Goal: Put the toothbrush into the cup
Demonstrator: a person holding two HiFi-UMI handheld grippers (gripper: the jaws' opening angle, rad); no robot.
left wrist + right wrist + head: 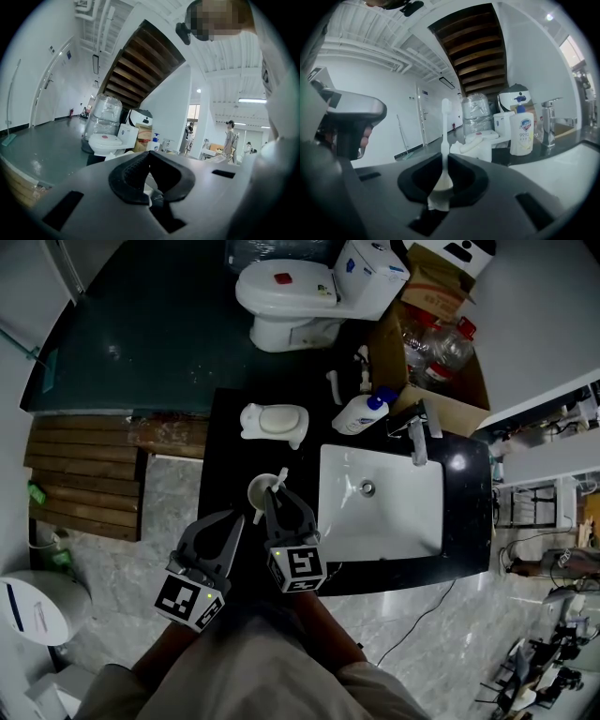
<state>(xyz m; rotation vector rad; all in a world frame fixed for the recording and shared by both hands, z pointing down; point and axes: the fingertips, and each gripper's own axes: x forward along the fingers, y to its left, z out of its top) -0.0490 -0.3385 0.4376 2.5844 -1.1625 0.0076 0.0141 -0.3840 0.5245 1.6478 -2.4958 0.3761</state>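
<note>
A white cup [263,489] stands on the black counter [221,456], just left of the sink. My right gripper [273,496] is right beside the cup and is shut on a white toothbrush [280,476], whose head points away from me over the cup's right rim. In the right gripper view the toothbrush [446,131] stands upright between the jaws of the right gripper [444,158]; the cup is hidden there. My left gripper [238,521] hovers at the counter's front edge, left of the cup. The left gripper [149,157] is shut with nothing in it.
A white sink [380,538] with a faucet [416,435] fills the counter's right half. A soap dish [274,421] and a soap bottle [360,414] stand at the back. Beyond the counter are a toilet [289,289] and a cardboard box [433,345] of bottles.
</note>
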